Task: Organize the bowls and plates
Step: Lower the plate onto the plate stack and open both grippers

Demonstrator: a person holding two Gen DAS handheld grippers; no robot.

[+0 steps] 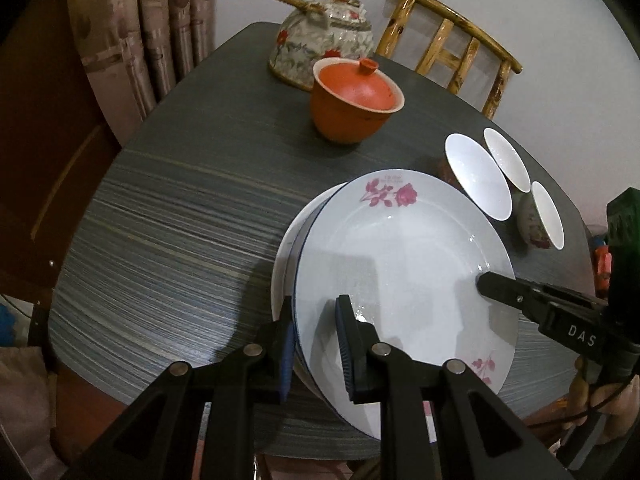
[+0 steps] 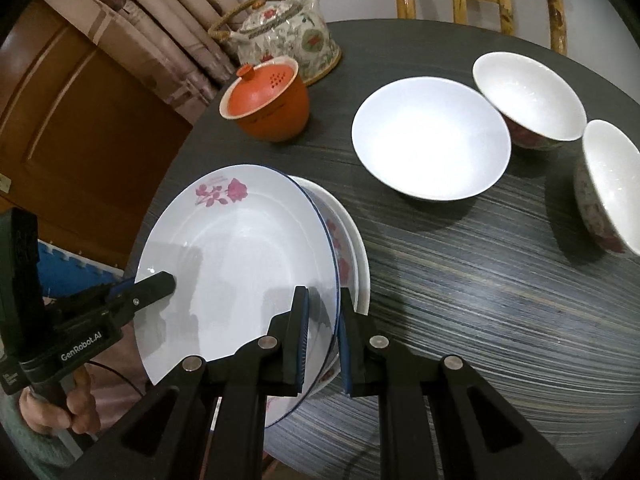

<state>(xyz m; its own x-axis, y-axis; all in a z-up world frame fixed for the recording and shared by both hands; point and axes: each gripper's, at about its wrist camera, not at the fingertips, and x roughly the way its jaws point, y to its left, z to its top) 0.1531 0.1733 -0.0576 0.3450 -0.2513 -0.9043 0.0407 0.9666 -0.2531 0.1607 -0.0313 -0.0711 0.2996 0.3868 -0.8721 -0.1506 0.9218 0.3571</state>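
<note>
A white plate with pink roses [image 1: 400, 256] [image 2: 240, 264] is held between both grippers, tilted just above a second white plate [image 1: 282, 264] [image 2: 354, 256] on the dark table. My left gripper [image 1: 316, 344] is shut on its left rim; it also shows in the right wrist view [image 2: 160, 284]. My right gripper [image 2: 323, 344] is shut on its right rim; it also shows in the left wrist view [image 1: 492, 284]. Three white bowls [image 2: 432, 144] [image 2: 528, 100] [image 2: 612, 184] stand to the right, also in the left wrist view [image 1: 476, 176].
An orange lidded cup [image 1: 352, 100] [image 2: 268, 100] and a floral teapot [image 1: 320, 40] [image 2: 288, 32] stand at the table's far side. A bamboo chair [image 1: 452, 40] stands behind the table [image 1: 168, 216]. Curtains [image 1: 152, 28] hang at the left.
</note>
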